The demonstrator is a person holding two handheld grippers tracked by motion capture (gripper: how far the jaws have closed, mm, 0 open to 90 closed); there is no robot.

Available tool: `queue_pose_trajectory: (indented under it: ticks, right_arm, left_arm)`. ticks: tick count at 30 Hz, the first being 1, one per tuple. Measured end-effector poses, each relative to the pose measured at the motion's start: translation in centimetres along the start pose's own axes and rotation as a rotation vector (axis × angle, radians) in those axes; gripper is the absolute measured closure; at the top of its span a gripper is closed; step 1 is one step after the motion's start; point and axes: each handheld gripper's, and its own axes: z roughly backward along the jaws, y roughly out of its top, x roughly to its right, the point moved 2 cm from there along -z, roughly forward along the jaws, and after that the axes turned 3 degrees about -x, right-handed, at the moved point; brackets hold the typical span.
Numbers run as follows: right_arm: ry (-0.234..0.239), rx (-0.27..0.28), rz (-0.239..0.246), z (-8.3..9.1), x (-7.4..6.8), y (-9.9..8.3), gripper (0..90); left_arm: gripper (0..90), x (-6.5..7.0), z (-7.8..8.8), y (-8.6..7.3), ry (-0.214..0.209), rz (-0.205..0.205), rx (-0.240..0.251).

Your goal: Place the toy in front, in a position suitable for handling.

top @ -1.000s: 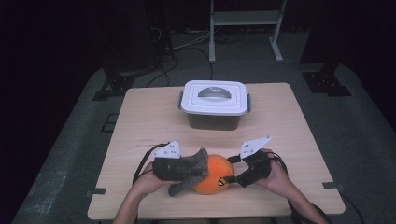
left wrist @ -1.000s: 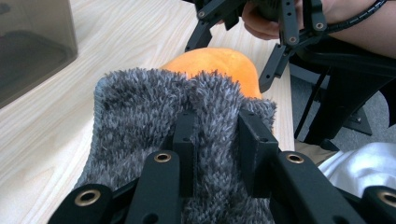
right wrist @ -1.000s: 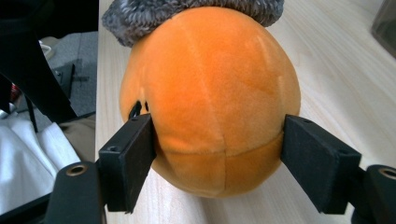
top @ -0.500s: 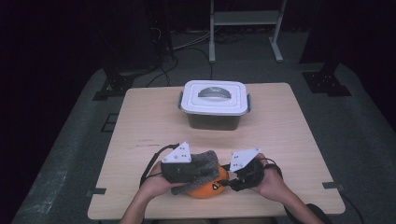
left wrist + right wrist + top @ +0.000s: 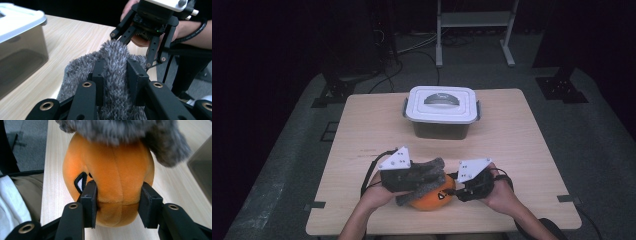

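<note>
My left tongs (image 5: 113, 82) are clamped on the grey fuzzy cap (image 5: 112, 62); my right tongs (image 5: 117, 205) have just been closing and now squeeze the orange plush pumpkin (image 5: 110, 177) at the table's (image 5: 522, 150) near edge. Both gripped; cap not pulled off yet. Box (image 5: 442, 111) lid on.

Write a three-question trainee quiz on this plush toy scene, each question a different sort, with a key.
1. True or false: the left gripper is shut on the grey fur.
2. What do the right gripper's pads press on? A the orange plush body; B the box handle; C a cable.
3. Fill in: the lid of the storage box is ___.

Key: 1 true; 2 A; 3 on.
</note>
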Motion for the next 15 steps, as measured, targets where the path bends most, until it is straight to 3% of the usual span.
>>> queue_pose_trajectory:
  ticks: [3,8,11,15]
  right_arm:
    - [0.006,-0.008,-0.001,0.0,0.1,-0.3,54.6]
    - [0.030,0.000,-0.046,-0.1,1.3,-1.5,53.6]
    - [0.055,0.012,-0.089,-0.2,1.8,-1.9,46.4]
    - [0.128,0.012,-0.168,-0.1,2.1,-1.9,33.2]
  left_arm:
    - [70.9,-0.3,-0.3,-0.7,0.005,0.011,-0.032]
    - [70.1,-2.1,0.8,-2.4,0.041,0.091,-0.027]
    - [70.2,-2.5,1.1,-3.1,0.028,0.123,-0.019]
    - [70.3,-2.2,0.8,-3.0,0.005,0.119,-0.032]
